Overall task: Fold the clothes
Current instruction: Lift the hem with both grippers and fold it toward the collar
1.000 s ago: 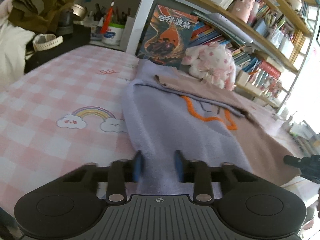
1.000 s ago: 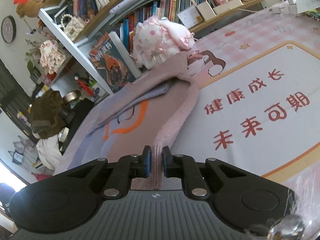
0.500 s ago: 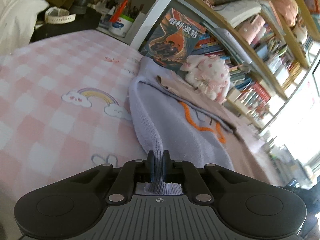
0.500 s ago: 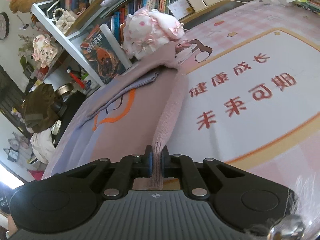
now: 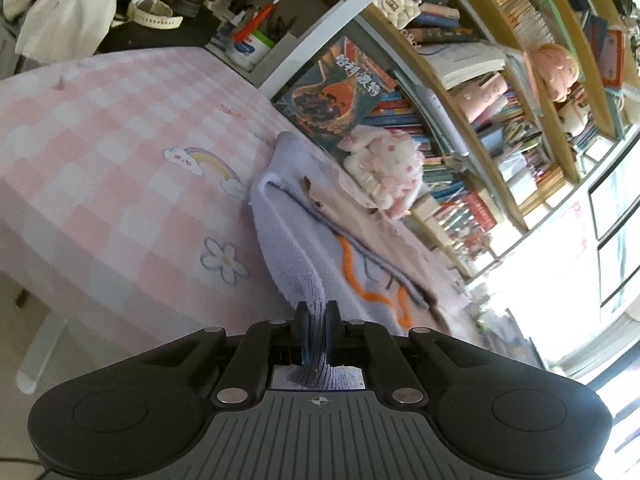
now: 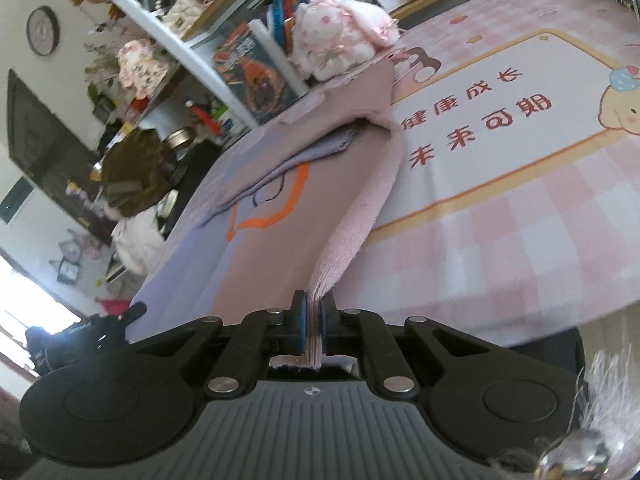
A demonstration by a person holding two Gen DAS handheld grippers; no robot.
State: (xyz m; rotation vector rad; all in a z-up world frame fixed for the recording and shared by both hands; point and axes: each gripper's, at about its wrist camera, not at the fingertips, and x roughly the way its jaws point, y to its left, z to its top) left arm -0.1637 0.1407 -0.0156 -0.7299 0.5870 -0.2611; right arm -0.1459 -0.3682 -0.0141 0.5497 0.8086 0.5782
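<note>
Left claw (image 5: 316, 314) since clamped on sweater (image 5: 304, 248) hem, raised, right claw (image 6: 315, 312) clenching pink edge

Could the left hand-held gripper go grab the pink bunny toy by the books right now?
Probably not yet. The left hand-held gripper is shut on the sweater's lavender hem, so it is full. The bunny toy sits past the sweater, by the bookshelf.

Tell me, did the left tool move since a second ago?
Yes. The left tool closed on the sweater hem and lifted back, away from the plush bunny.
</note>
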